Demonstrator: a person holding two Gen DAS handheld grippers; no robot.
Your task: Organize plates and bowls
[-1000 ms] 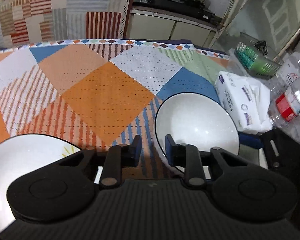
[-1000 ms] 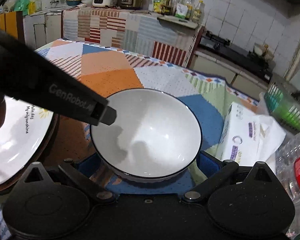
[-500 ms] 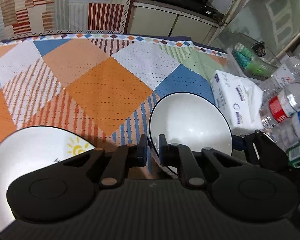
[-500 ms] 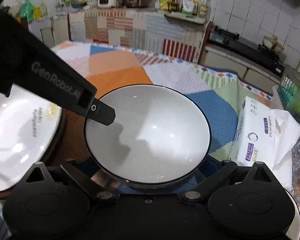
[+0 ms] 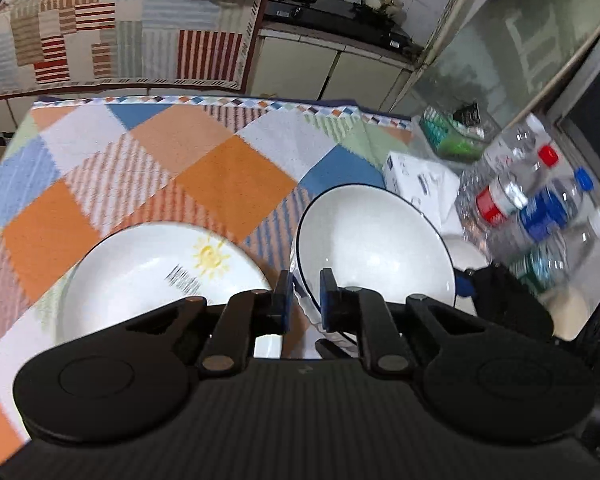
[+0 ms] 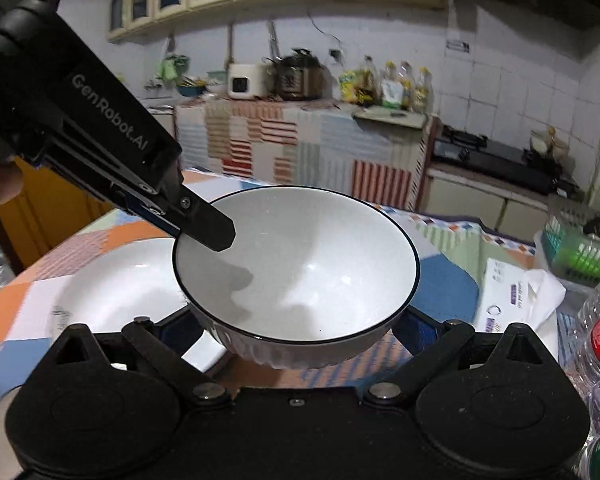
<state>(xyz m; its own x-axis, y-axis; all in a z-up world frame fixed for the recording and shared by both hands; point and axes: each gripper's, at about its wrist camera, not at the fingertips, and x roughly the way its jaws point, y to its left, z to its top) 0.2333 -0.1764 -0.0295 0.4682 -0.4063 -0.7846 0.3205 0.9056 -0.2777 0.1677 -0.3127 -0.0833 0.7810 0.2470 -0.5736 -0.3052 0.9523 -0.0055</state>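
Note:
A white bowl (image 5: 374, 244) with a thin dark rim is held up off the table. My left gripper (image 5: 303, 298) is shut on its left rim, one finger inside and one outside; that finger shows in the right wrist view (image 6: 210, 228). The bowl (image 6: 300, 268) fills the right wrist view, and my right gripper (image 6: 296, 344) stands wide open around its base, fingers on both sides. A white plate (image 5: 156, 280) with a yellow sun drawing lies on the patchwork tablecloth (image 5: 220, 172) to the bowl's left, and shows in the right wrist view (image 6: 116, 288).
A white tissue pack (image 5: 420, 176) lies right of the bowl. Several plastic water bottles (image 5: 532, 208) and a green basket (image 5: 452, 136) stand at the table's right edge. A cloth-covered counter (image 5: 120, 40) and a stove (image 5: 332, 4) are behind.
My left gripper has closed on the bowl's rim. The bowl has risen off the table and both views have tilted up. The plate now lies closer beside the bowl.

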